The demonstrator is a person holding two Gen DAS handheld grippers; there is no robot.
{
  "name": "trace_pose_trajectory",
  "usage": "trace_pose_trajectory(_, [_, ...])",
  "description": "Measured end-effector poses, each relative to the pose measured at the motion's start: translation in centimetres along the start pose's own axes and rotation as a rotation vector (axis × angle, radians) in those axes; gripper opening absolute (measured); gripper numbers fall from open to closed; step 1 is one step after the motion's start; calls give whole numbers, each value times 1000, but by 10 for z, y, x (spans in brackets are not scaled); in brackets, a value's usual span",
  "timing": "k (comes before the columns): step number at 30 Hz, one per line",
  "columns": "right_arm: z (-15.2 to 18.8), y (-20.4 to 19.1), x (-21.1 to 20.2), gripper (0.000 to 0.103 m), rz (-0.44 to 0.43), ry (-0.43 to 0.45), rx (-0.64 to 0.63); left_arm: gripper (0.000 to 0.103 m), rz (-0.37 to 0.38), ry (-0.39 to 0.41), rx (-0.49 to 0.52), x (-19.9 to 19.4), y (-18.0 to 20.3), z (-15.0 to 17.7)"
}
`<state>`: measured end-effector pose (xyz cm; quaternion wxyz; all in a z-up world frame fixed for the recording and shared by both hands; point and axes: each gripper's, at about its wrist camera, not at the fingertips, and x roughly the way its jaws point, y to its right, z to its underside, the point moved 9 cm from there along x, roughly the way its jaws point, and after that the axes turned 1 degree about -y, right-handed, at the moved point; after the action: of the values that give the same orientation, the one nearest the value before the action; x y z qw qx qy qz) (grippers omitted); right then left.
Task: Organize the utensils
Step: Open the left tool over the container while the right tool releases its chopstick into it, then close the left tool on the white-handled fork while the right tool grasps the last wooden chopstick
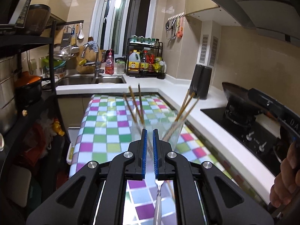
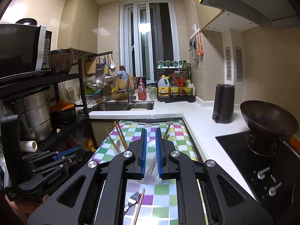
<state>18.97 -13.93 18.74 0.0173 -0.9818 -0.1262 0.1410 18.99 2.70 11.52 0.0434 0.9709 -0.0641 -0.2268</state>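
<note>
Two clear glasses stand on the chequered table [image 1: 105,131]: the left glass [image 1: 137,131] and the right glass [image 1: 175,134] each hold several wooden chopsticks [image 1: 185,108]. My left gripper [image 1: 150,140] points at them from close by, shut and empty. A fork [image 1: 158,196] and a loose chopstick [image 1: 170,189] lie on the table under it. In the right wrist view my right gripper [image 2: 151,140] shows only a narrow slit with nothing in it. A glass [image 2: 153,170] stands just behind it, and the fork [image 2: 132,200] and chopstick [image 2: 139,206] lie below. The left gripper [image 2: 61,155] hangs at its left.
A white counter [image 2: 196,123] wraps the table's far and right sides, with a sink [image 2: 121,106], a bottle rack [image 2: 174,86], a black kettle [image 2: 223,103] and a wok [image 2: 268,120] on the hob. A black shelf [image 2: 82,93] with pots and a microwave stands left. A hand [image 1: 285,178] shows at the right.
</note>
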Motion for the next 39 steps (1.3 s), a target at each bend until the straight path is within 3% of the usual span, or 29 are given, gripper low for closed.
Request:
trace_pose_trajectory(5, [55, 2, -15, 11, 32, -22, 14, 6, -29, -34, 2, -5, -4, 53])
trace_pose_trajectory(11, [137, 13, -9, 5, 52, -148, 97, 6, -38, -84, -35, -2, -14, 111])
trace_pose_trajectory(15, [198, 3, 1, 5, 14, -276, 127, 6, -28, -160, -37, 13, -13, 148])
trace_pose_trajectory(19, [235, -18, 14, 9, -59, -390, 150, 6, 21, -231, -39, 24, -5, 169])
trace_pose_trajectory(23, [257, -41, 23, 8, -115, -463, 117, 6, 42, -273, -45, 31, -4, 181])
trace_pose_trajectory(36, [279, -43, 32, 14, -92, -525, 87, 7, 64, -324, -49, 44, 1, 190])
trace_pose_trajectory(38, [279, -43, 32, 14, -92, -526, 83, 15, 63, -323, -44, 45, 3, 189])
trace_pose_trajectory(39, [280, -43, 32, 14, -92, -527, 82, 31, 63, -324, -41, 46, 4, 189])
